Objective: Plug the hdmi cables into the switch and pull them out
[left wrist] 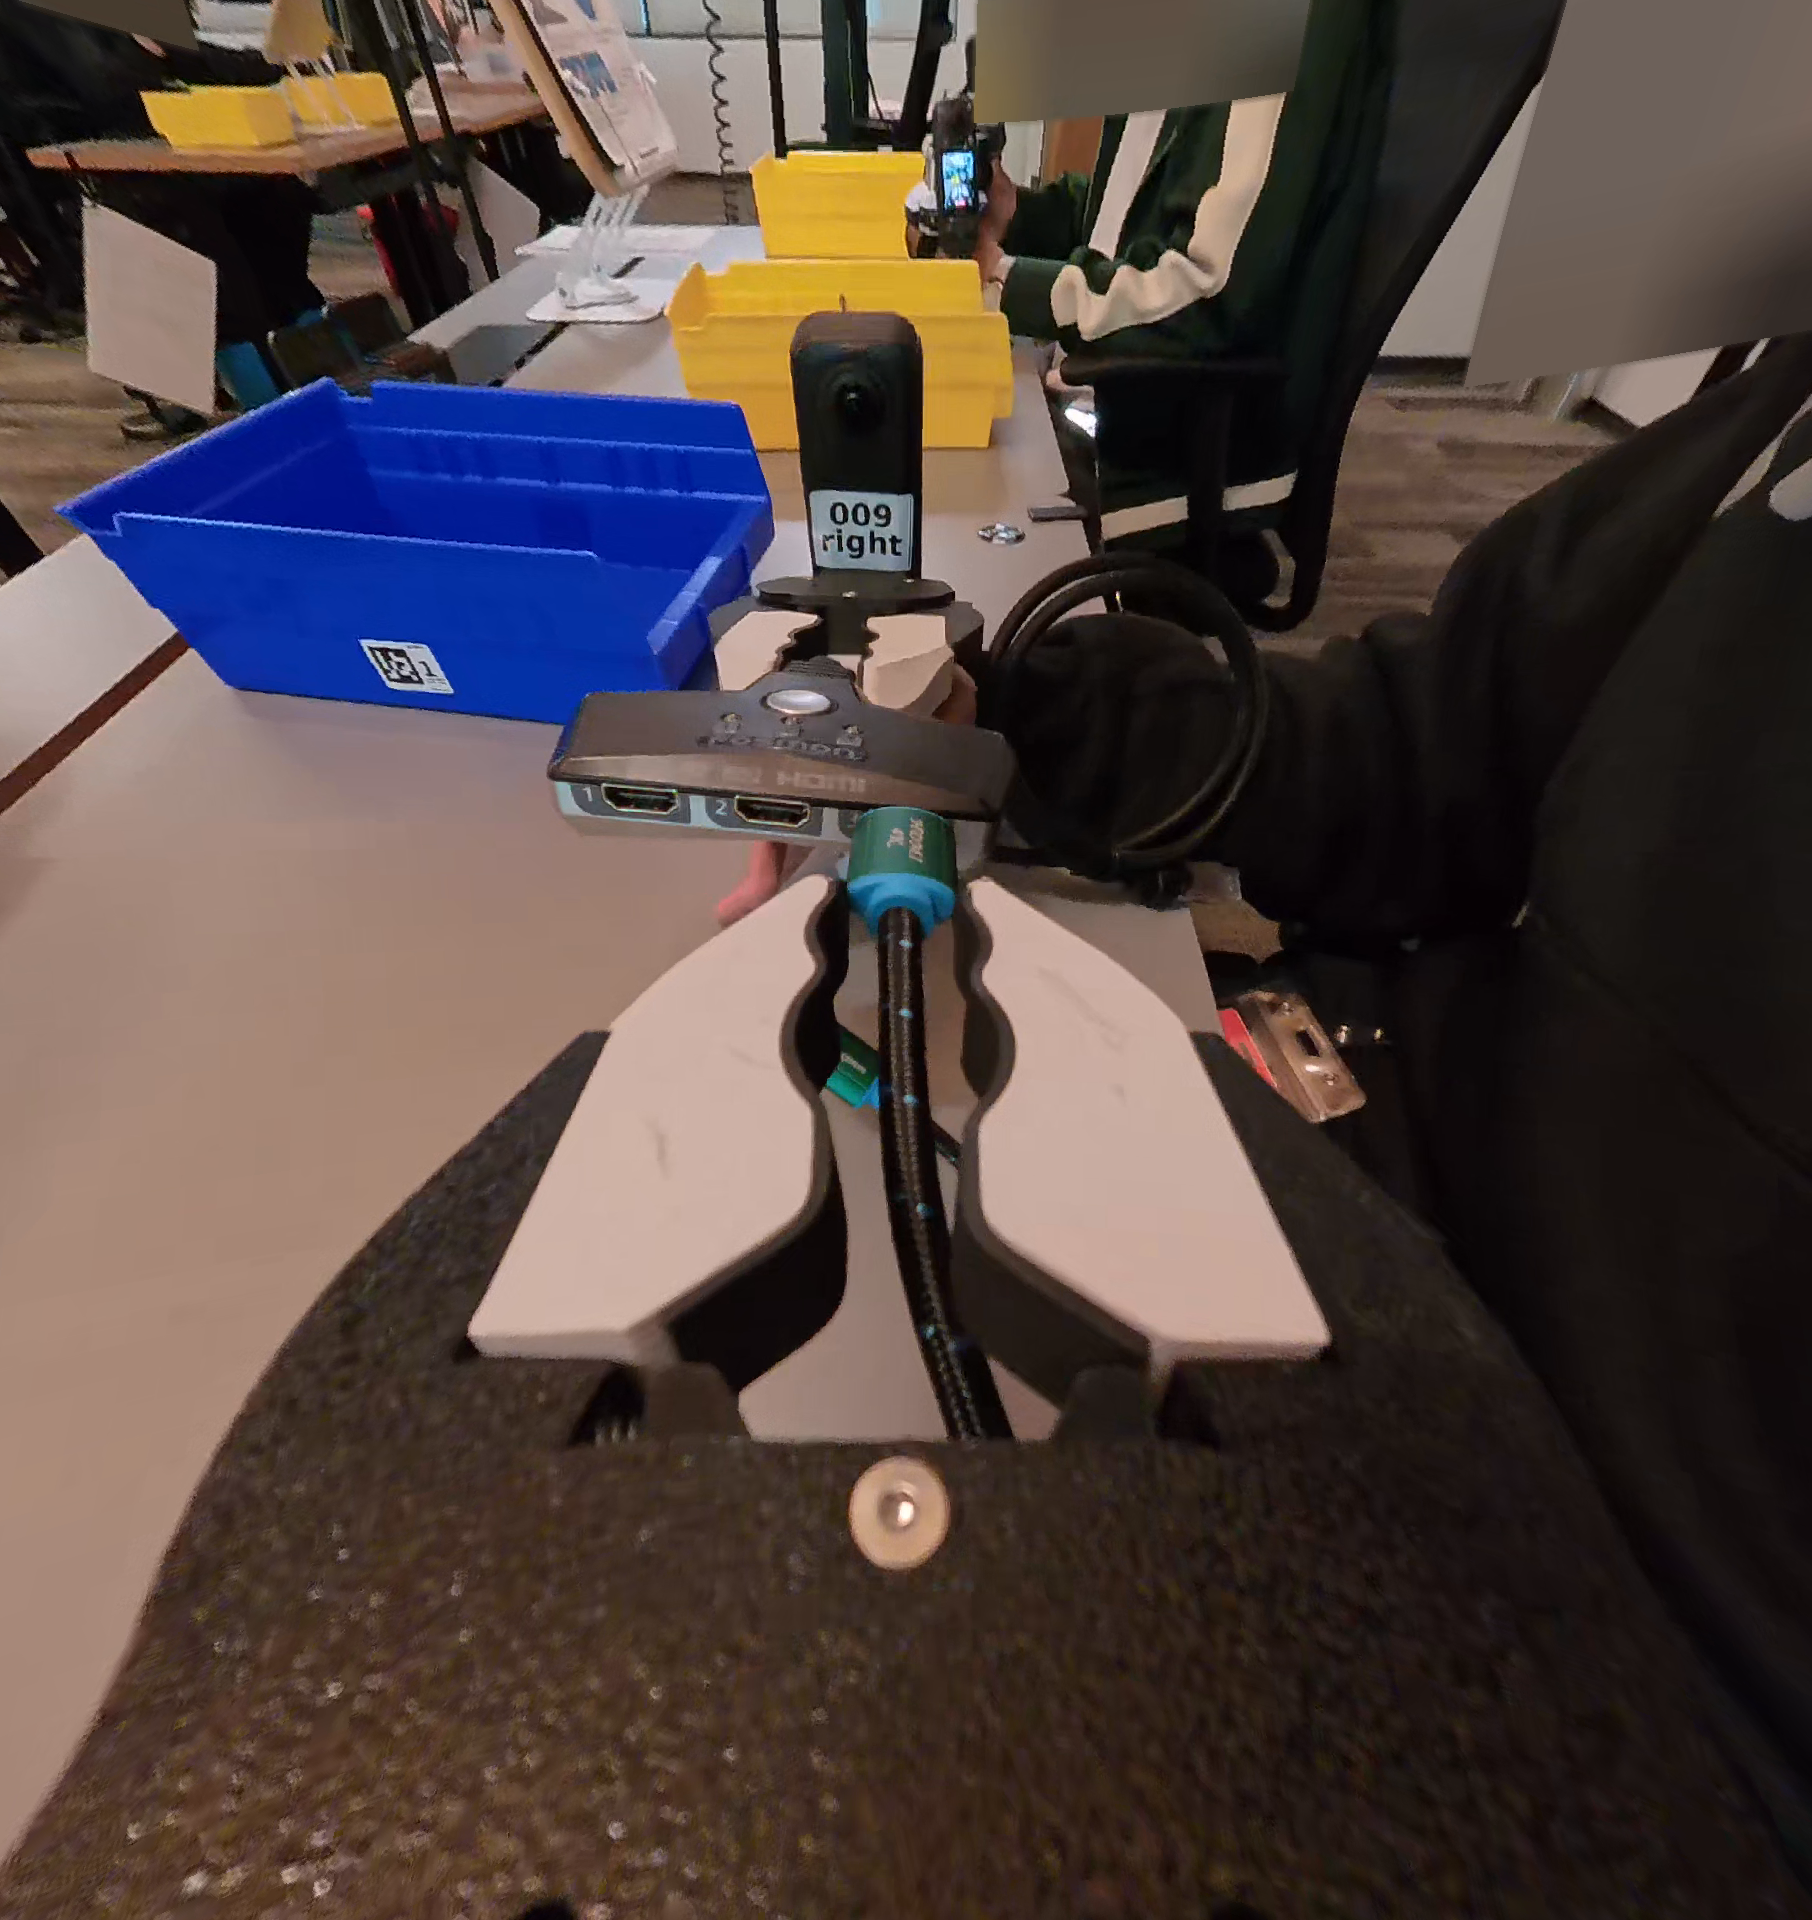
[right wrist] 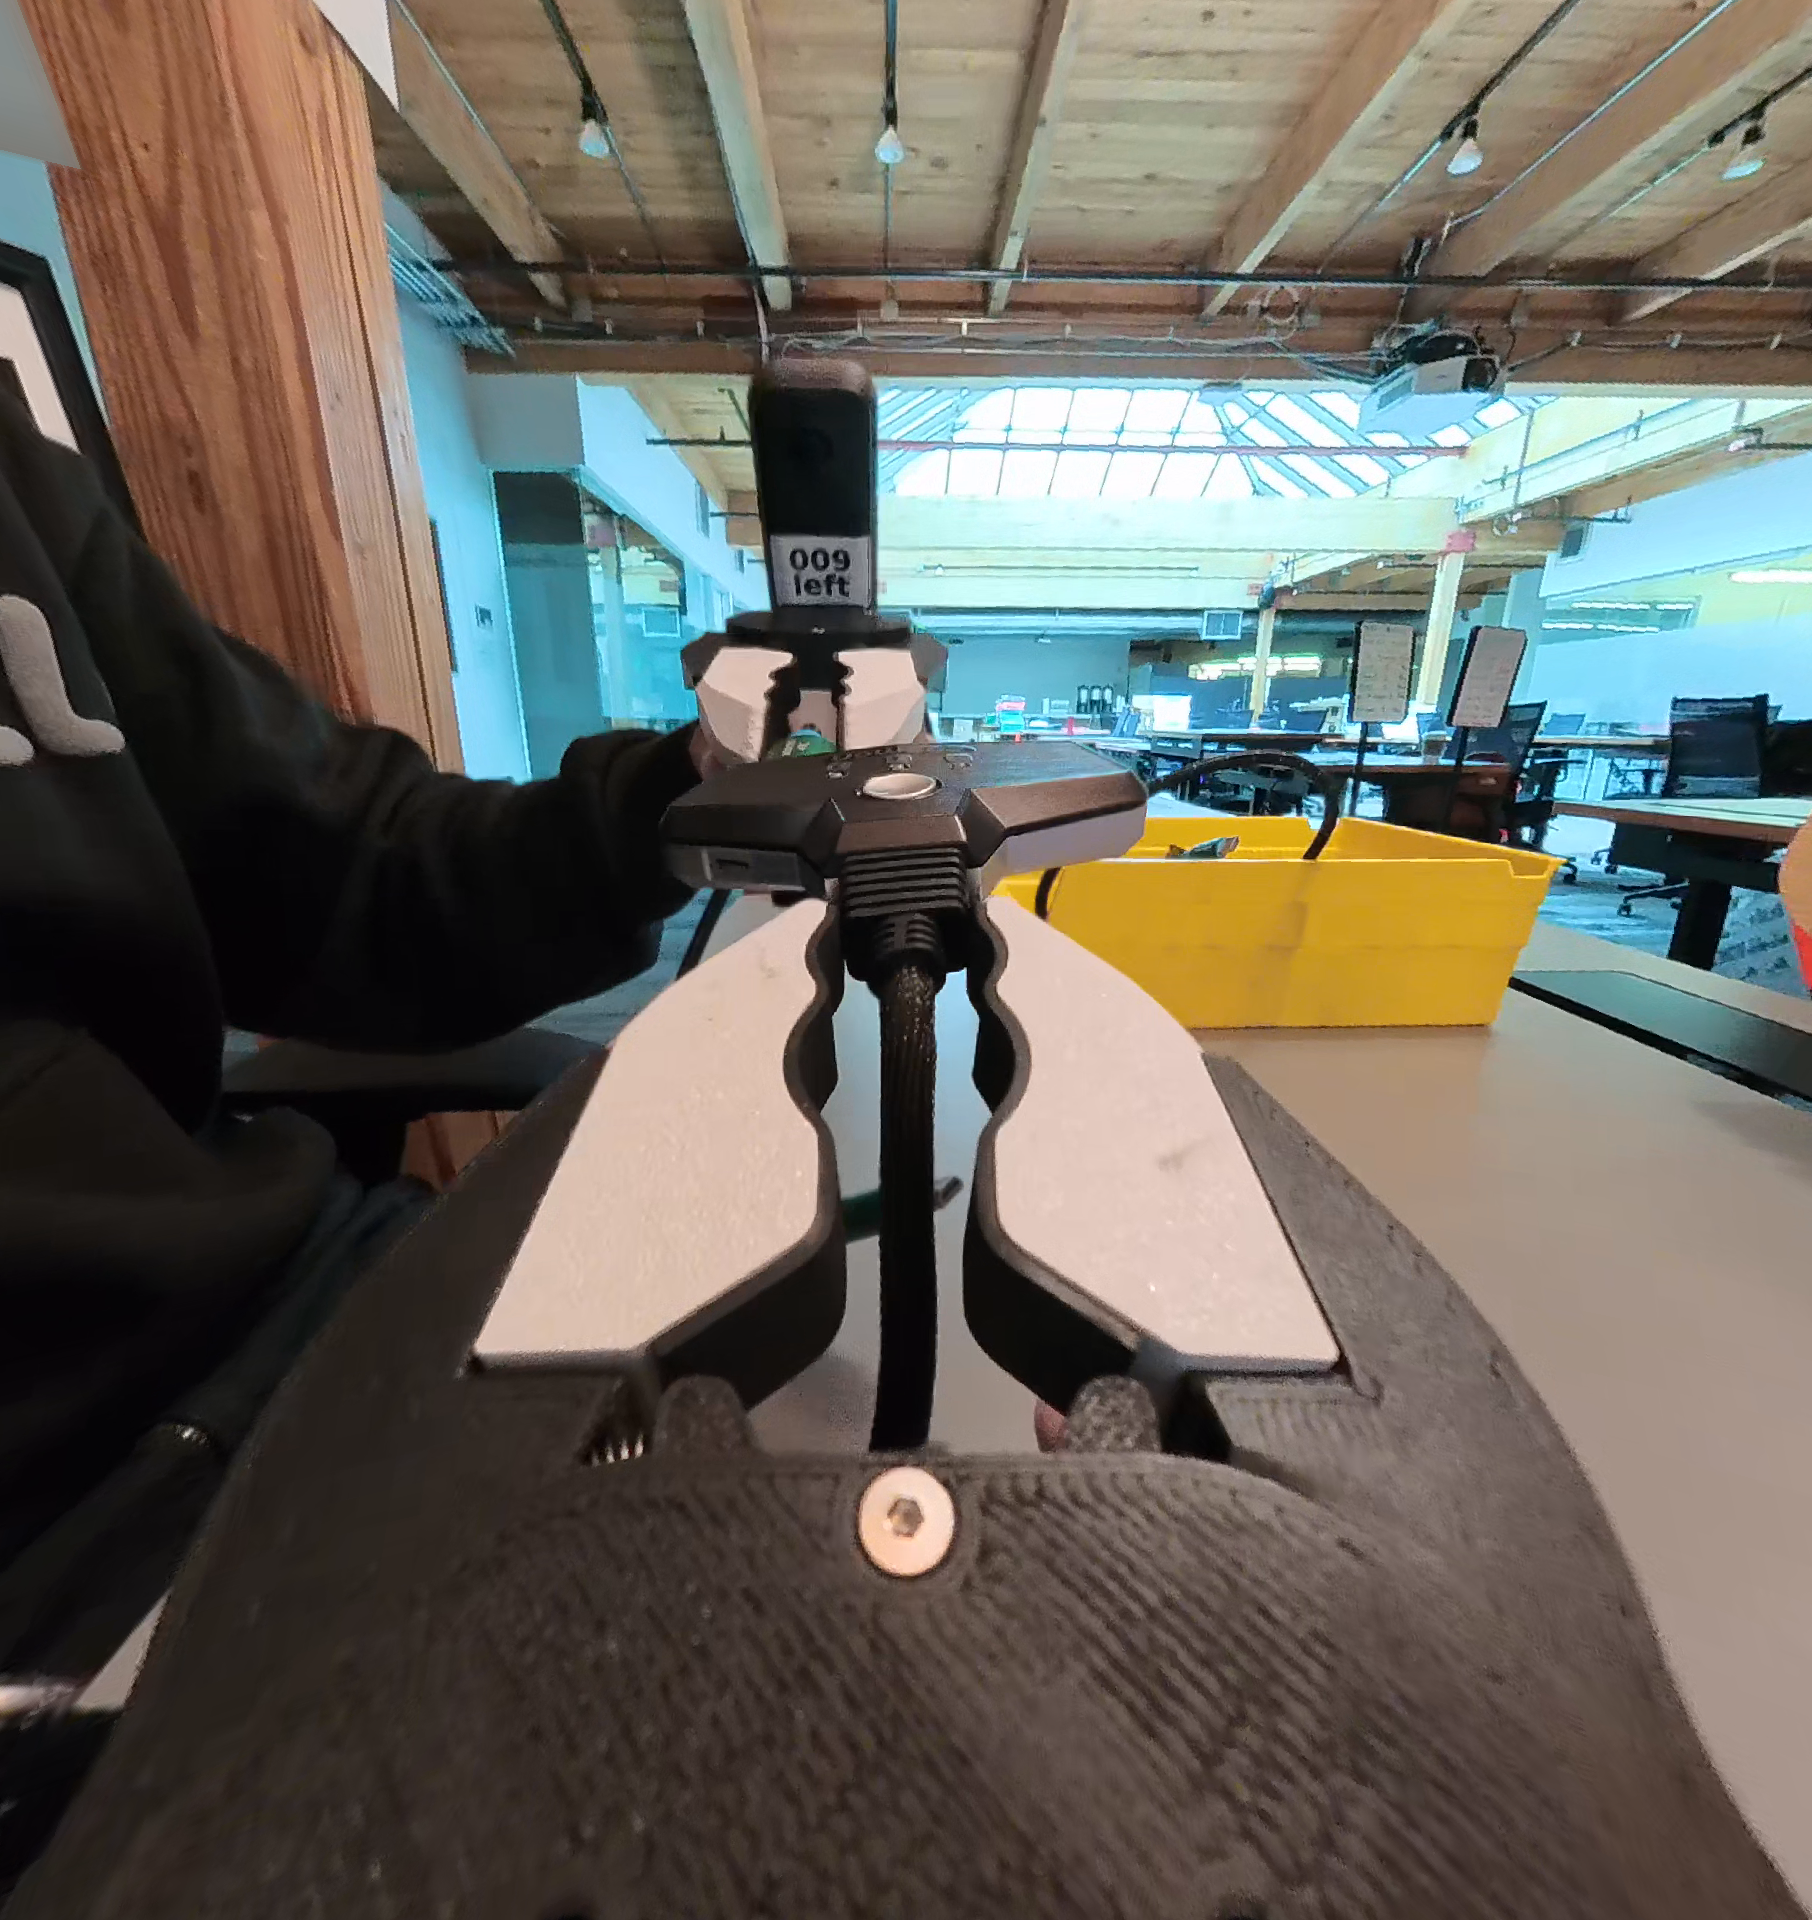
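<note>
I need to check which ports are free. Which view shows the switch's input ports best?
The left wrist view: the switch faces it port side on, with two empty ports and the green plug at the third. The right wrist view shows only the switch's back end, where its own cable leaves; the ports are hidden.

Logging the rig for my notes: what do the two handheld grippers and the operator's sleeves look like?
Both the left gripper and the right gripper have a speckled black body, a silver centre screw and pale grey fingers with wavy black inner edges. Each carries an upright black camera bearing a white sticker. The sleeves are black.
</note>
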Tool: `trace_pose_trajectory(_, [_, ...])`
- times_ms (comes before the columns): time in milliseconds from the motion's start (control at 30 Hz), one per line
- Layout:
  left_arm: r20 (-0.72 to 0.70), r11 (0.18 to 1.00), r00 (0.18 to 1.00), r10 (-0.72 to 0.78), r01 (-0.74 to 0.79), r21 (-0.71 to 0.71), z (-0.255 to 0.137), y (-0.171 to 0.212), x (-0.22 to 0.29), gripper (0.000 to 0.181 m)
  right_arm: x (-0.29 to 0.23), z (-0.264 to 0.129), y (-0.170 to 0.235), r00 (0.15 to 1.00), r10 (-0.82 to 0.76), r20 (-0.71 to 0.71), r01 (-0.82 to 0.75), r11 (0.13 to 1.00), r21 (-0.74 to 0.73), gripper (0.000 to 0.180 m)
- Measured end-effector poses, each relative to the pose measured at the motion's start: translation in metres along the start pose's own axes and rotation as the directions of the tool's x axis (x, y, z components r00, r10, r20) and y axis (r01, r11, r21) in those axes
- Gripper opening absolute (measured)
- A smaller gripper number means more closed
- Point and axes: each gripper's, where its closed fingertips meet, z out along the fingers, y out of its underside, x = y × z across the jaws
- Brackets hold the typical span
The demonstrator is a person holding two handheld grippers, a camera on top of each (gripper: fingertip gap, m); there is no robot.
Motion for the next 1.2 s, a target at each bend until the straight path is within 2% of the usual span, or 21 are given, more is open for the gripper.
trace_pose_trajectory(333, [-0.015, 0.990, 0.998, -0.061, 0.063, 0.124, 0.003, -0.005, -0.005, 0.019, 0.006, -0.002, -0.010, 1.000, 0.017, -0.023, -0.016, 0.997, 0.072, 0.022])
trace_pose_trajectory(500, [-0.016, 0.993, 1.000, -0.015, 0.017, 0.117, 0.003, -0.002, -0.002, 0.019, 0.001, -0.003, -0.010, 1.000, 0.007, -0.001, -0.007, 0.999, 0.043, 0.022])
trace_pose_trajectory(600, [0.095, 0.987, 0.994, 0.060, -0.073, 0.141, -0.013, -0.017, -0.010, 0.029, 0.003, -0.006, -0.014, 1.000, 0.011, -0.013, -0.010, 0.998, 0.059, 0.022])
trace_pose_trajectory(667, [0.216, 0.970, 0.972, 0.091, -0.136, 0.203, -0.043, -0.041, -0.022, 0.039, 0.008, -0.014, -0.019, 0.999, 0.011, -0.037, -0.008, 0.997, 0.082, 0.022])
trace_pose_trajectory(733, [0.398, 0.960, 0.914, 0.079, -0.178, 0.218, -0.084, -0.056, -0.048, 0.041, 0.012, -0.021, -0.024, 0.998, 0.016, -0.058, -0.009, 0.994, 0.112, 0.022])
trace_pose_trajectory(800, [0.642, 0.981, 0.766, 0.012, -0.133, 0.141, -0.133, -0.049, -0.092, 0.038, 0.012, -0.024, -0.029, 0.998, 0.009, -0.061, -0.001, 0.990, 0.142, 0.022])
trace_pose_trajectory(833, [0.726, 0.993, 0.688, -0.023, -0.066, 0.094, -0.156, -0.037, -0.111, 0.044, 0.013, -0.026, -0.031, 0.998, 0.016, -0.065, -0.006, 0.987, 0.158, 0.022])
trace_pose_trajectory(867, [0.762, 0.998, 0.645, -0.054, 0.014, 0.058, -0.172, -0.023, -0.123, 0.047, 0.016, -0.028, -0.033, 0.997, 0.022, -0.075, -0.009, 0.985, 0.173, 0.022])
trace_pose_trajectory(900, [0.764, 0.995, 0.640, -0.084, 0.101, 0.024, -0.179, -0.006, -0.128, 0.048, 0.016, -0.030, -0.036, 0.997, 0.024, -0.080, -0.008, 0.982, 0.188, 0.022])
trace_pose_trajectory(967, [0.718, 0.973, 0.681, -0.142, 0.231, -0.027, -0.177, 0.021, -0.125, 0.054, 0.018, -0.034, -0.039, 0.996, 0.023, -0.088, -0.004, 0.978, 0.209, 0.022])
trace_pose_trajectory(1067, [0.688, 0.972, 0.719, -0.095, 0.215, -0.090, -0.150, 0.044, -0.115, 0.054, 0.020, -0.035, -0.040, 0.995, 0.024, -0.100, -0.002, 0.977, 0.213, 0.022])
trace_pose_trajectory(1133, [0.731, 0.951, 0.681, 0.029, 0.206, -0.230, -0.141, 0.067, -0.119, 0.052, 0.020, -0.034, -0.038, 0.994, 0.025, -0.104, -0.003, 0.978, 0.208, 0.022])
trace_pose_trajectory(1200, [0.747, 0.943, 0.657, 0.101, 0.176, -0.282, -0.134, 0.074, -0.123, 0.043, 0.019, -0.034, -0.038, 0.995, 0.024, -0.101, -0.002, 0.978, 0.210, 0.022])
